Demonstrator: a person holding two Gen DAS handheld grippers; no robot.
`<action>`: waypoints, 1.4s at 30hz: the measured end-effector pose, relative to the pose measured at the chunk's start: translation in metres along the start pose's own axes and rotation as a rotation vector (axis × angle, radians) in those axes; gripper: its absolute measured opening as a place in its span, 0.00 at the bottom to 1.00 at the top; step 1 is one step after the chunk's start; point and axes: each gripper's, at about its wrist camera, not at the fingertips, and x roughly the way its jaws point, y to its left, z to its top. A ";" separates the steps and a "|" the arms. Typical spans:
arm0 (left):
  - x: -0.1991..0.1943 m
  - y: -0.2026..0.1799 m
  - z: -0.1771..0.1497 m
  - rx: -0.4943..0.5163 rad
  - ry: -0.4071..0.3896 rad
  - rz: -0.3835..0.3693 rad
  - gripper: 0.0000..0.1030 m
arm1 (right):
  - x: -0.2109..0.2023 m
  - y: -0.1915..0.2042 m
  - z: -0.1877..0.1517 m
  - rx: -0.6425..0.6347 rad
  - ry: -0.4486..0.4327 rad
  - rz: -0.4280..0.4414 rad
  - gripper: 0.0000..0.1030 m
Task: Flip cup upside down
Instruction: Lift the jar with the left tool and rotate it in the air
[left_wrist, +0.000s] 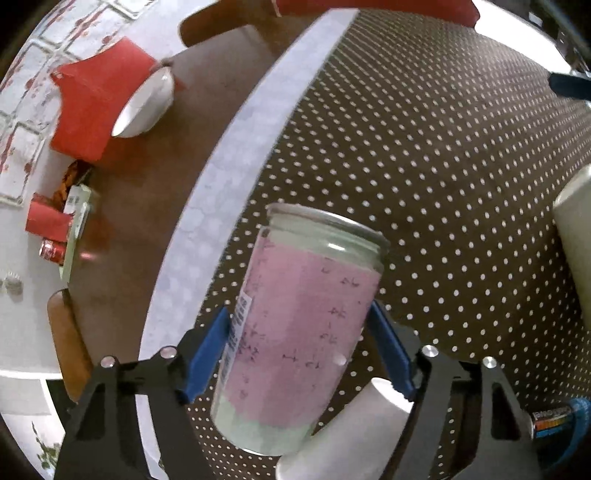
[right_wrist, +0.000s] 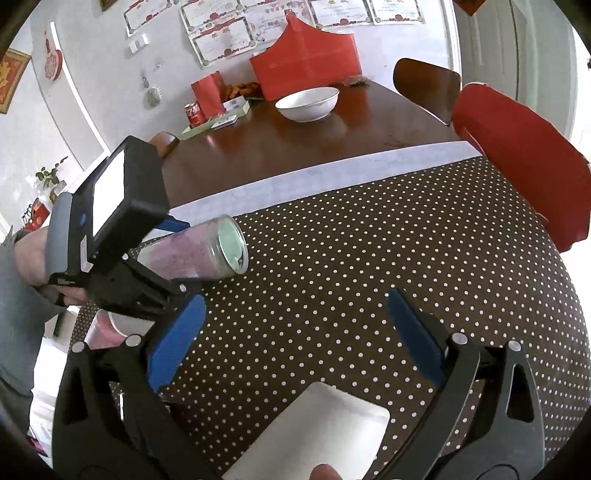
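Your left hand-held gripper has its two blue pads squeezed tight on the sides of the cup — a tall glass with a pink and pale green wrap. You are holding the cup up off the surface, and it is tipped over. In the right wrist view the cup lies almost sideways in the air, with its open mouth facing out to the side. Just under it, close to you, a white paper cup lies on the dotted cloth.

Your right hand-held gripper is wide open, with its blue fingers far apart and nothing between them. It hangs over the brown cloth with white dots. A flat white sheet sits right below it, near the bottom edge of that view. Off to the left you can see your left hand wrapped around the grip.

Past the dotted cloth runs a pale strip, and then bare brown wood. A white bowl sits on that wood — well apart from the cup. Farther back are a red can on a light green tray, a small red bag and a big red box by the wall. A chair with a red cover stands at the right side.
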 end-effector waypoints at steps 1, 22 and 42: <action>-0.006 0.001 -0.002 -0.010 -0.009 0.012 0.71 | -0.004 0.000 -0.001 0.002 -0.008 -0.001 0.94; -0.166 -0.029 -0.040 -0.162 -0.236 0.144 0.68 | -0.101 0.010 -0.032 0.004 -0.127 0.026 0.94; -0.249 -0.224 -0.217 -0.232 -0.156 0.137 0.68 | -0.205 0.006 -0.154 -0.017 -0.152 0.078 0.94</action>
